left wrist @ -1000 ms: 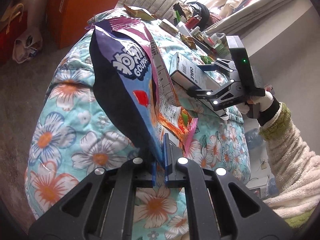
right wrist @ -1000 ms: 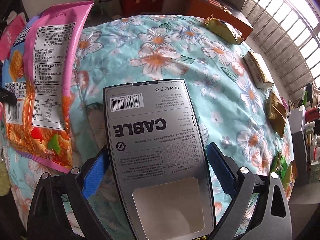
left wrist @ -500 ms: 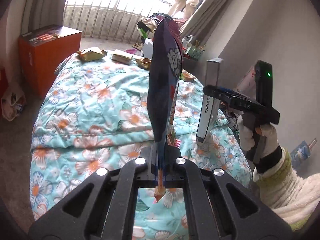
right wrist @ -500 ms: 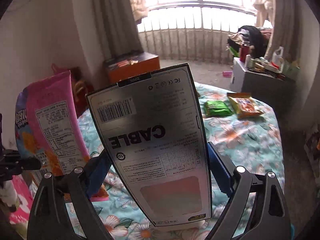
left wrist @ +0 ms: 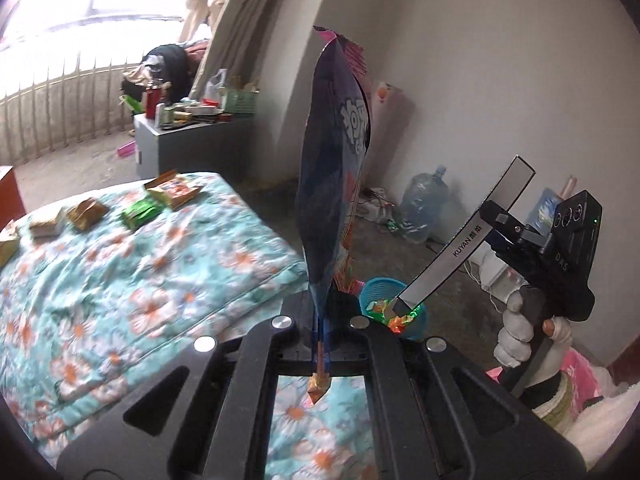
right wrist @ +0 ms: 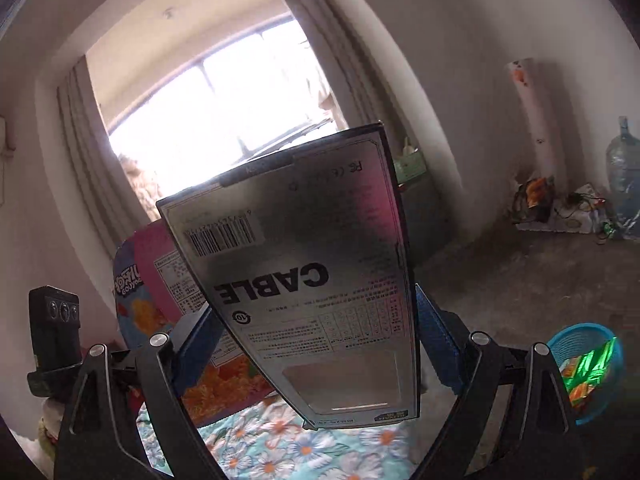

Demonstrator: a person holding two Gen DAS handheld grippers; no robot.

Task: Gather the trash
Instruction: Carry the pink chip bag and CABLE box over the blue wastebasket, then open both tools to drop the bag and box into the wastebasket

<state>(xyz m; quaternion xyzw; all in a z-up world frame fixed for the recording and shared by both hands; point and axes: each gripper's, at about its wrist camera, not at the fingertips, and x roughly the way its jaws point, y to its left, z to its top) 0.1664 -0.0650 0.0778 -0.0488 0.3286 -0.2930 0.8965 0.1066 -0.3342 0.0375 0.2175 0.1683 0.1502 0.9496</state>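
My left gripper (left wrist: 322,330) is shut on a blue and pink snack bag (left wrist: 336,184), held upright and edge-on. The bag also shows in the right wrist view (right wrist: 160,300). My right gripper (right wrist: 316,344) is shut on a flat grey cable box (right wrist: 308,276); in the left wrist view the box (left wrist: 464,240) tilts over a blue trash basket (left wrist: 396,312) on the floor beside the bed. The basket (right wrist: 588,364) holds several shiny wrappers.
A bed with a floral quilt (left wrist: 120,280) lies left, with several snack packets (left wrist: 140,210) at its far edge. A water jug (left wrist: 420,208) and cables stand by the wall. A grey cabinet (left wrist: 192,144) with clutter stands by the window.
Both grippers swung from over the bed toward the floor by the wall, carrying the bag and box. The blue basket has come into view below the box.
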